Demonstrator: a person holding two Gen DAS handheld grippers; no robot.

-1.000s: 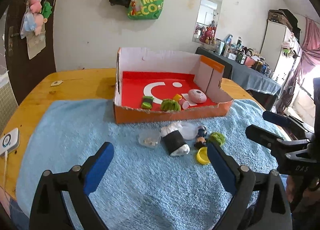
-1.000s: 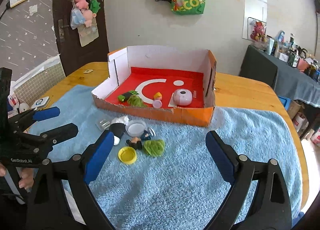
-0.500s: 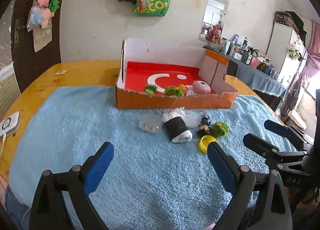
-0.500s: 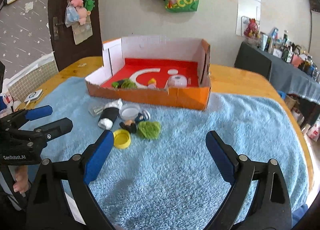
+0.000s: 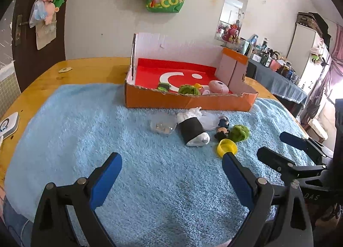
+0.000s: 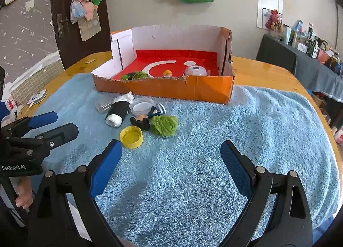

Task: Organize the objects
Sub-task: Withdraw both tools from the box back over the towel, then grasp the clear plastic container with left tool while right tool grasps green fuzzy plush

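So both grippers, left (image 5: 171,171) and right (image 6: 170,156), hung wide open and empty over the towel (image 6: 235,139), near the toys (image 6: 145,116).

- 1 orange box (image 6: 167,88), 4 small items sat inside
- 2 green leafy pieces: 1 on towel (image 6: 164,125), 1 in box (image 6: 139,74)
- 1 yellow cap (image 6: 131,137)
- 1 black-and-white roll (image 6: 117,112)
- 2 clear containers (image 6: 142,105)

The blue towel (image 6: 235,122) is shaggy, matt terry cloth, laid over a glossy varnished wooden table (image 6: 263,73). On the towel, the orange cardboard box (image 6: 167,88) is matt with torn, rough rims; just before it, the yellow cap (image 6: 131,137) is smooth plastic.
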